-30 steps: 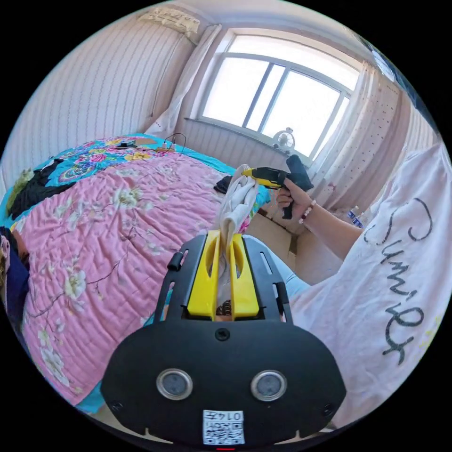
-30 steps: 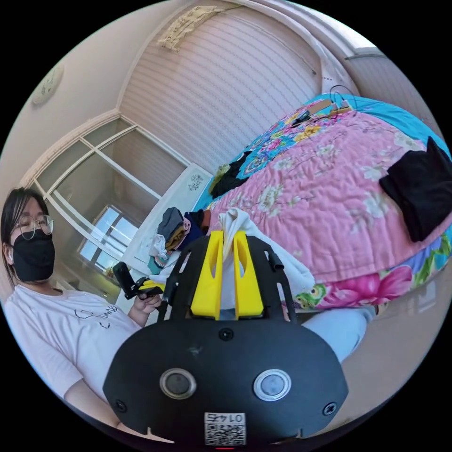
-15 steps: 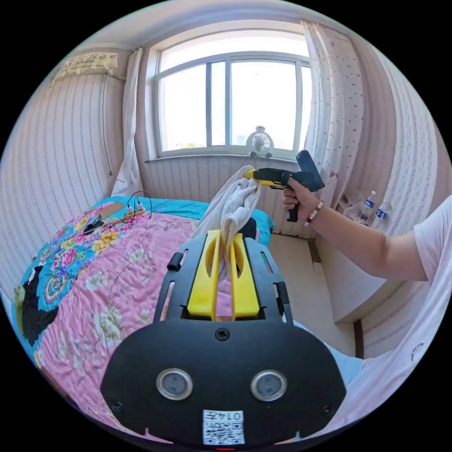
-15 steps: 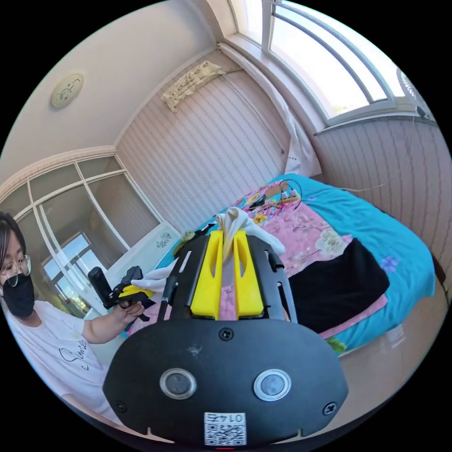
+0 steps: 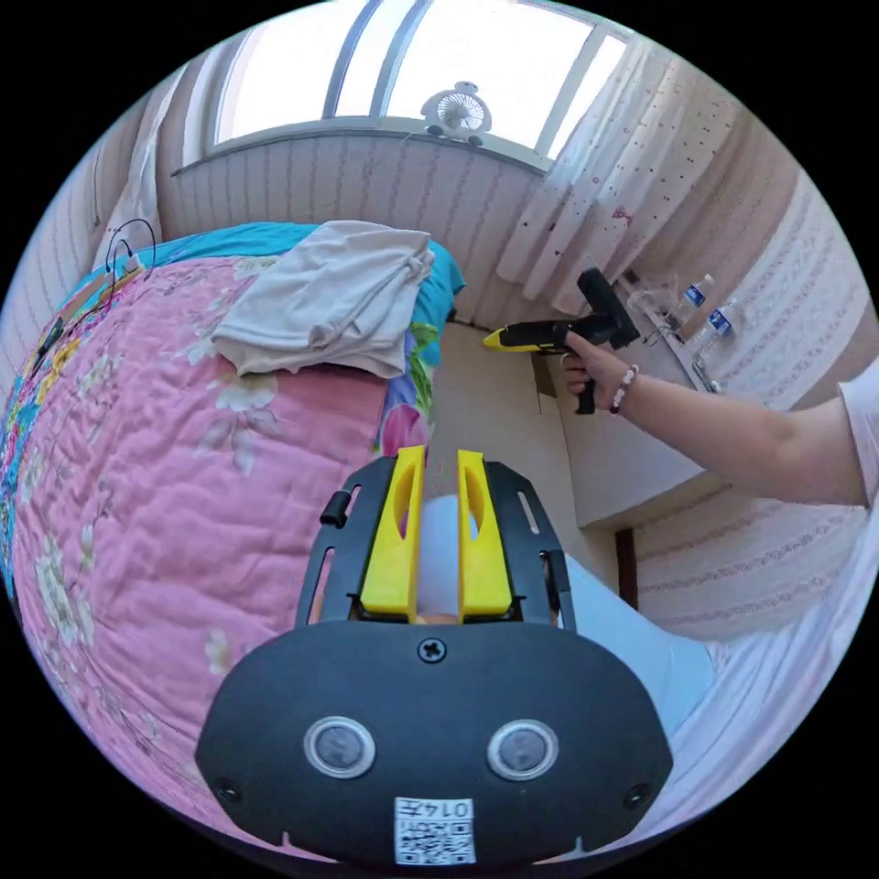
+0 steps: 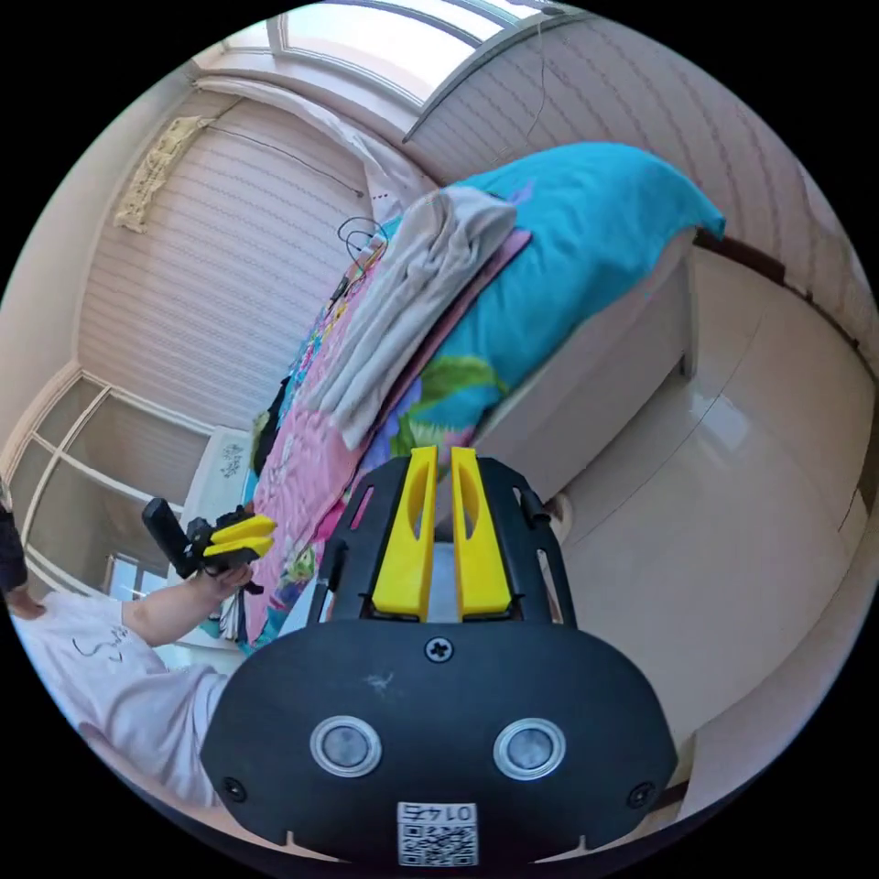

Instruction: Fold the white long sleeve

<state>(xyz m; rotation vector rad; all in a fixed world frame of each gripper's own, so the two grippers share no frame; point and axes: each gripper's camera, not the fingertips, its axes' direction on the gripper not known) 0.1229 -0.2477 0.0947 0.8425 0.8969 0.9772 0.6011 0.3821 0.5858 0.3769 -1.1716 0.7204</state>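
The white long sleeve [image 5: 330, 298] lies folded in a loose bundle on the pink floral quilt [image 5: 183, 476], close to the bed's corner. It also appears as a pale heap [image 6: 403, 302] on the bed. My left gripper [image 5: 438, 458] hovers over the bed's edge, short of the garment, jaws apart with nothing between them; in the right gripper view it [image 6: 240, 536] is held in a hand. My right gripper [image 6: 438, 453] hangs beside the bed over the floor, jaws close together and empty. In the left gripper view it [image 5: 499, 339] points at the bed corner.
A turquoise sheet [image 6: 568, 220] covers the bed's corner under the quilt. A small fan [image 5: 455, 110] stands on the windowsill, with a spotted curtain [image 5: 604, 192] and water bottles [image 5: 696, 293] to the right. Glossy tiled floor [image 6: 732, 476] runs beside the bed. Charging cables [image 5: 119, 247] lie at the far side.
Both grippers held the white garment up between them; it now lies on the bed, free of both. Both grippers have drawn back from it and tilted downward.
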